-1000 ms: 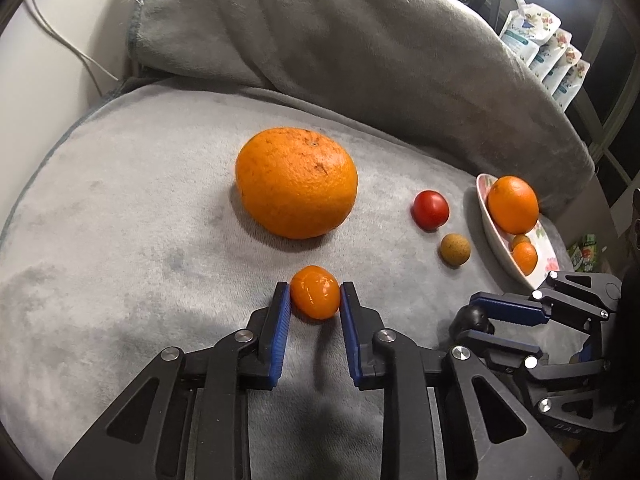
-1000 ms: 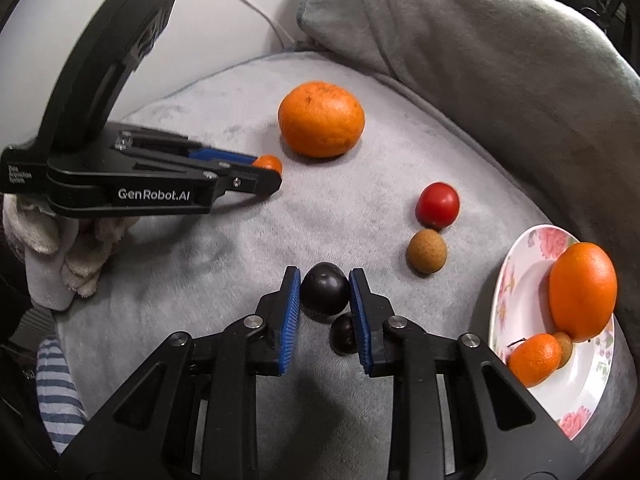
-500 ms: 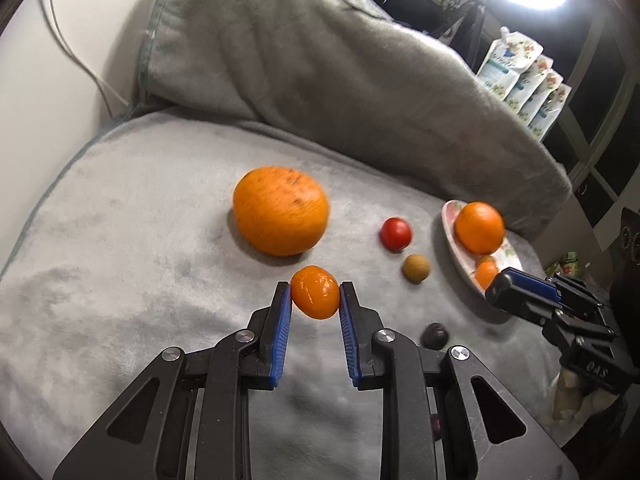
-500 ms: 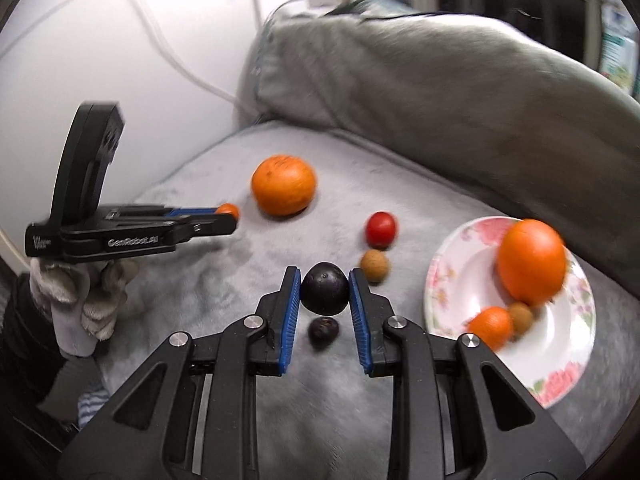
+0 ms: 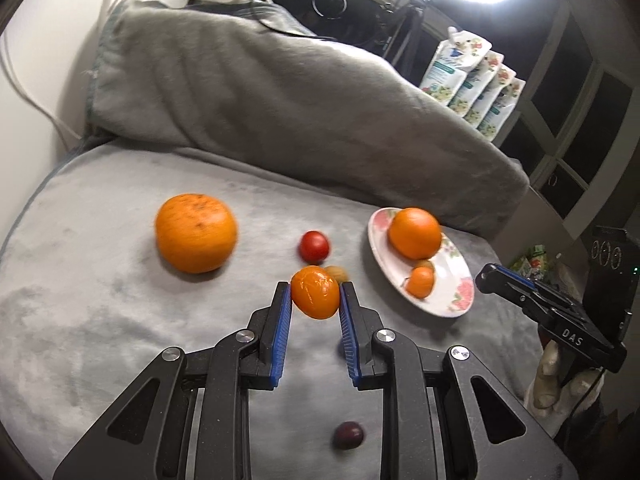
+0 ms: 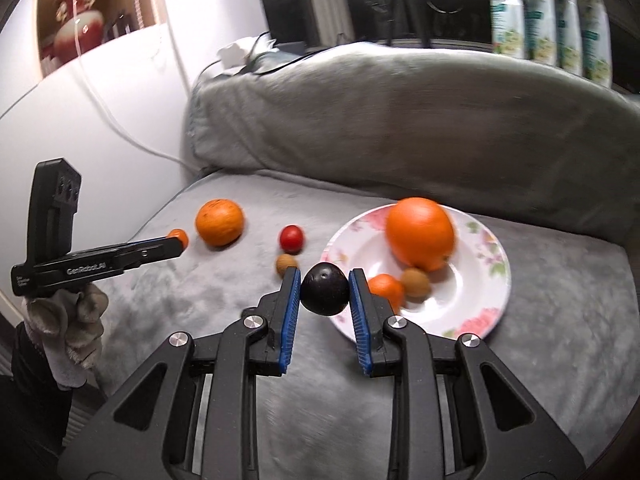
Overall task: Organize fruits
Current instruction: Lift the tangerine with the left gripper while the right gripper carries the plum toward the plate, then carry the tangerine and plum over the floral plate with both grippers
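We hold a small tangerine (image 5: 315,297) clamped in the left gripper (image 5: 314,300) and a dark plum (image 6: 324,289) pinched in the right gripper (image 6: 325,290), both lifted off the grey blanket (image 5: 100,320), probably to join the fruit on the plate (image 6: 472,312).

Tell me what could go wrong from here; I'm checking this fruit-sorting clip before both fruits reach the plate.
1. The plate already holds a large orange, a small orange and a brown fruit; dropping more in could knock them rolling.
2. The right tool pinches the round dark plum only at its sides, so it might slip.
3. The left tool squeezes a soft small mandarin, which could bruise.
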### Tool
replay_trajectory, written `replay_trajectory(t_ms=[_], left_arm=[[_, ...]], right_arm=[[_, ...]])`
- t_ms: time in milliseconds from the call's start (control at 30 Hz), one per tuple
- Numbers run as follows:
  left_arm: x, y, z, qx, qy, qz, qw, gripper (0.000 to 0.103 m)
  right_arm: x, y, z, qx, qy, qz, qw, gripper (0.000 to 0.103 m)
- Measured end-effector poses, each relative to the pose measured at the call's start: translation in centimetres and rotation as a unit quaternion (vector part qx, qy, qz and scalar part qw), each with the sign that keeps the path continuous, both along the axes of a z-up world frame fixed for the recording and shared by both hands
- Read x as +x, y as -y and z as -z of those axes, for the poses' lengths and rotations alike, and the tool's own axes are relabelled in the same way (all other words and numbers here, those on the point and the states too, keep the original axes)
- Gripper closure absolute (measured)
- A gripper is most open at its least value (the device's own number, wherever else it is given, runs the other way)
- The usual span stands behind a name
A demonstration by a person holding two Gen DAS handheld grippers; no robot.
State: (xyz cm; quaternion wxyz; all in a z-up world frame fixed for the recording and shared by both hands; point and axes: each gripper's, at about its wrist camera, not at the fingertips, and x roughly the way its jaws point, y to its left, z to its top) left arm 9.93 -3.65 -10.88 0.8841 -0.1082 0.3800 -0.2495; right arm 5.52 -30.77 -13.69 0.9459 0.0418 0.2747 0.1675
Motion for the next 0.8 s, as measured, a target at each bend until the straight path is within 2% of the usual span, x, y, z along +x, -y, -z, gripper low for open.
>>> replay_trajectory(t_ms=[267, 800], left_arm=[[0.1, 3.3, -0.5, 0.001, 0.004, 0.028, 0.9996, 0.081], [1.9, 10.2, 0.3, 0.030, -0.005, 0.075, 0.9967, 0.081]], right_arm=[[-0.7, 3.8, 0.6, 0.024, -0.004, 0.044, 0.999, 0.077], [0.6, 6.8, 3.1, 0.030, -0.029, 0.060, 0.997, 0.077]])
